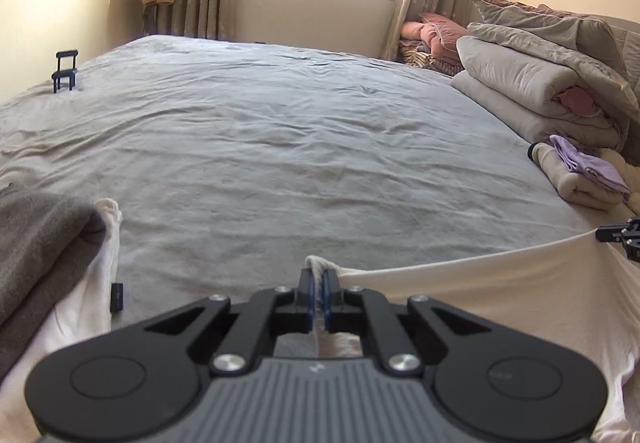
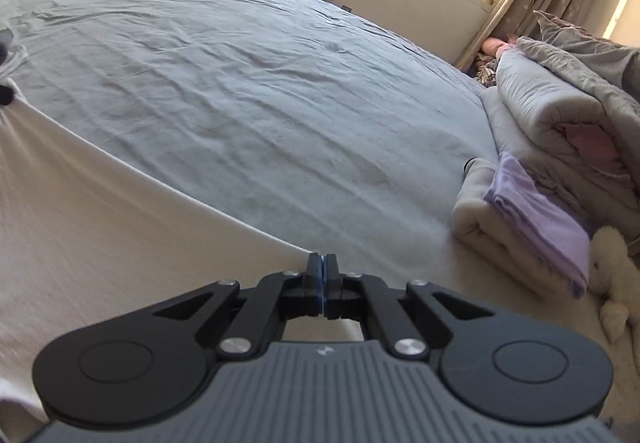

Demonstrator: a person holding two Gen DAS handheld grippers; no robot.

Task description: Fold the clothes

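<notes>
A cream garment (image 1: 460, 295) lies at the near edge of the bed, its top edge pulled taut between both grippers. My left gripper (image 1: 318, 277) is shut on a bunched corner of it, and fabric shows between the blue pads. In the left wrist view my right gripper (image 1: 612, 233) pinches the other end at the far right. The right wrist view shows the right gripper (image 2: 321, 263) shut on the thin cloth edge, with the garment (image 2: 100, 183) spreading away to the left.
A grey sheet (image 1: 300, 131) covers the bed. Folded quilts (image 1: 540, 83) and a folded cream and lilac pile (image 2: 532, 211) sit at the right. A grey garment (image 1: 36, 243) over a white one (image 1: 92, 283) lies at the left. A small dark chair-shaped stand (image 1: 66, 71) is far left.
</notes>
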